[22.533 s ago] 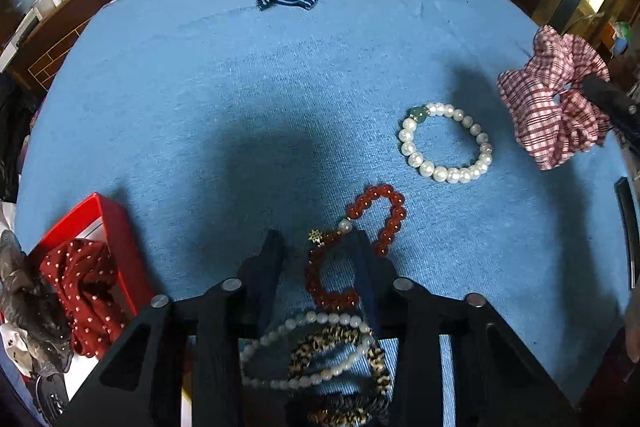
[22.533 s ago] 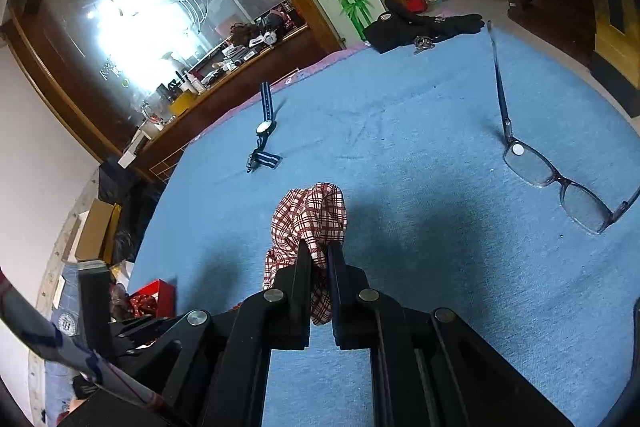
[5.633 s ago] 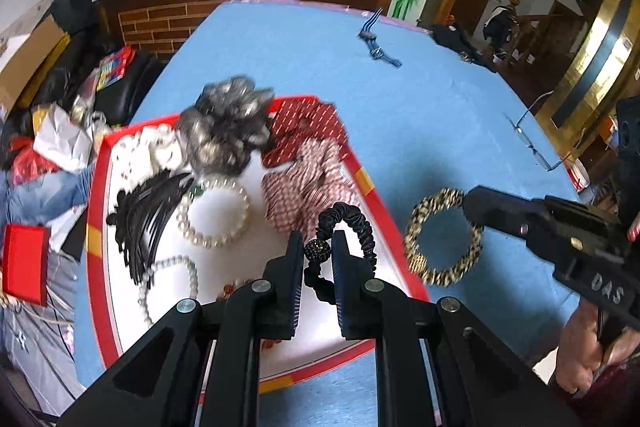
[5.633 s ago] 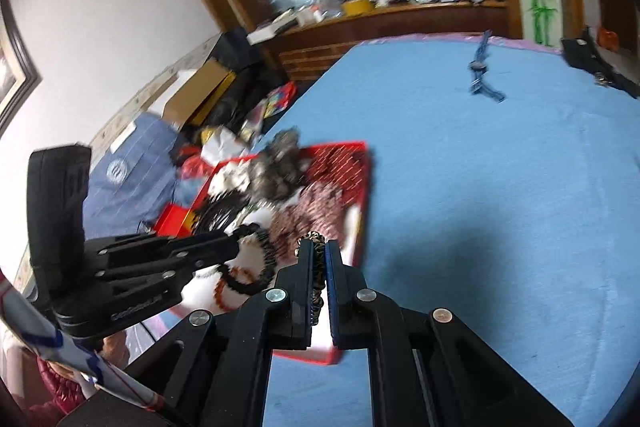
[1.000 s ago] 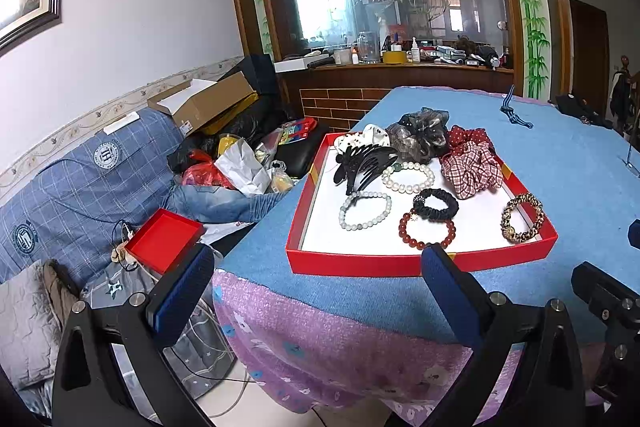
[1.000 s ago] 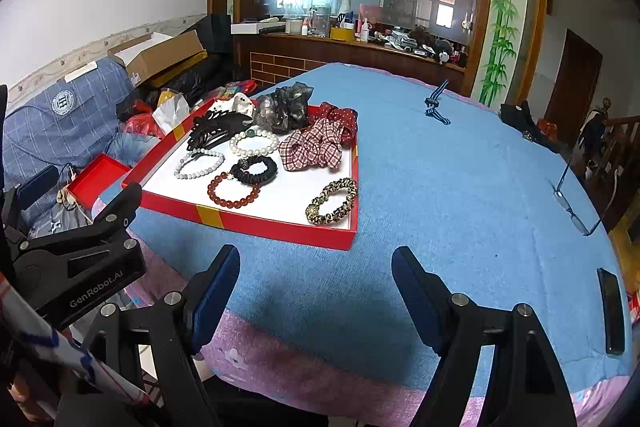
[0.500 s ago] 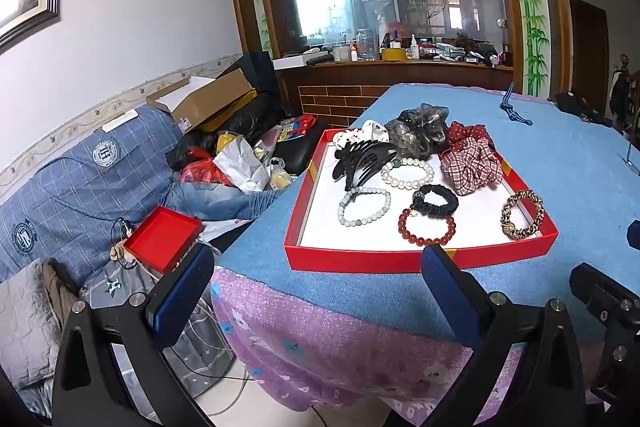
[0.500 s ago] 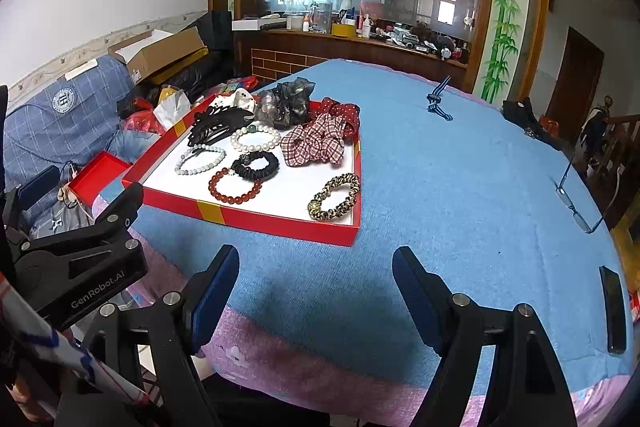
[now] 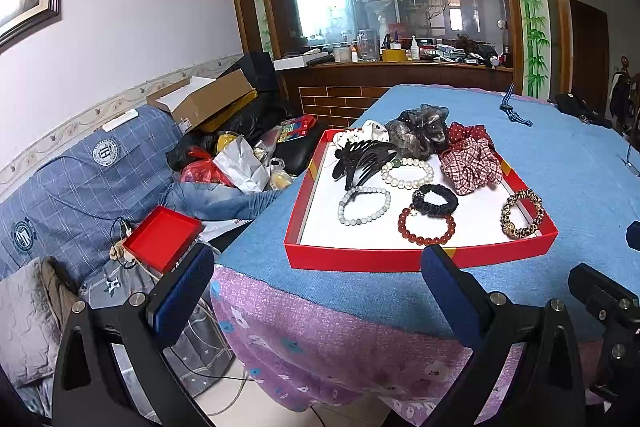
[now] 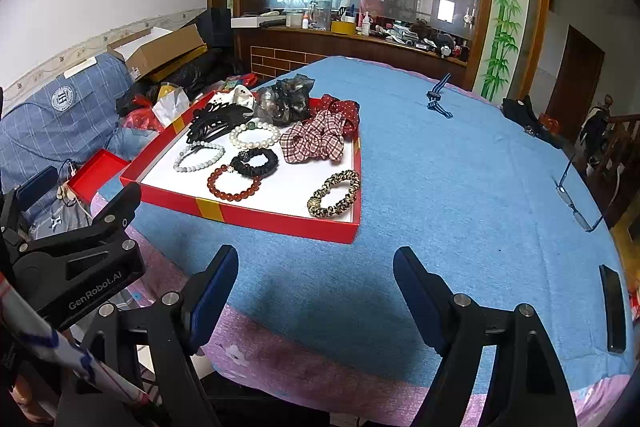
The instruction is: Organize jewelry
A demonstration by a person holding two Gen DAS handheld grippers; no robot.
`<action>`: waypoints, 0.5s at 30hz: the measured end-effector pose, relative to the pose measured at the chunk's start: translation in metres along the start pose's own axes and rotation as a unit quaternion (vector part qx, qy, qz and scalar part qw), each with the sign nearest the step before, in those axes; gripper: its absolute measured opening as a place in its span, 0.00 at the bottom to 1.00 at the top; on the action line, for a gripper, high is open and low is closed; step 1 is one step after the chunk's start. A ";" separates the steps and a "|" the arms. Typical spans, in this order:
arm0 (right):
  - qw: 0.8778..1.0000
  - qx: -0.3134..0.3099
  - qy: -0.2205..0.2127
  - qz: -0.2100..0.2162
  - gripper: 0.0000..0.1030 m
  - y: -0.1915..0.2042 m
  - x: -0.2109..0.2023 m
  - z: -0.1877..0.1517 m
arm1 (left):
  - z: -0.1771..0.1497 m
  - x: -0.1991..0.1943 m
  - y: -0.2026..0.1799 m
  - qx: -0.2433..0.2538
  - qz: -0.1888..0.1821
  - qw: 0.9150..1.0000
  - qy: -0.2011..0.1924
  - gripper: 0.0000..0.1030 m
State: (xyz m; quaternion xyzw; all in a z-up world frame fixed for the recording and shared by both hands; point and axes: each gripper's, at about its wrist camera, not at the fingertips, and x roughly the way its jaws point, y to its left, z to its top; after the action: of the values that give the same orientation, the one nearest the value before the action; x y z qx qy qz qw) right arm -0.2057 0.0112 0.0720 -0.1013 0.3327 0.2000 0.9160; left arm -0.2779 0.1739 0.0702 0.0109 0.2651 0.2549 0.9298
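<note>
A red tray [image 9: 360, 259] [image 10: 256, 215] with a white floor sits at the near left edge of the blue table. In it lie a red bead bracelet [image 9: 426, 225] [image 10: 234, 183], a black scrunchie [image 9: 435, 199], a leopard bracelet [image 9: 522, 213] [image 10: 335, 194], two pearl bracelets [image 9: 407, 173] [image 9: 364, 205], a plaid scrunchie [image 9: 472, 163] [image 10: 312, 141], a black hair claw [image 9: 362, 157] and other scrunchies. My left gripper [image 9: 316, 279] and right gripper [image 10: 316, 275] are both open and empty, held back from the table edge, well short of the tray.
A striped watch [image 10: 438, 99], glasses [image 10: 576, 199] and a black slim object [image 10: 612, 307] lie on the blue tablecloth [image 10: 460, 167]. Left of the table stand a blue sofa [image 9: 80, 179] with clutter, a small red lid [image 9: 162, 243] and a cardboard box [image 9: 204, 99].
Both grippers have stayed open and drifted only slightly; the tray looks a touch nearer. Nothing in the tray has moved.
</note>
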 end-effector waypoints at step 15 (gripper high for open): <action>1.000 0.000 0.000 0.000 0.82 0.000 -0.001 -0.001 | 0.000 -0.001 -0.001 -0.001 0.001 1.000 -0.001 1.00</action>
State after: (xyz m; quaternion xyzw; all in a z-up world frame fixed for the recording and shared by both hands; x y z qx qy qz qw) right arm -0.2064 0.0105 0.0718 -0.1015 0.3330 0.1996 0.9160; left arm -0.2786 0.1728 0.0707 0.0108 0.2639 0.2563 0.9298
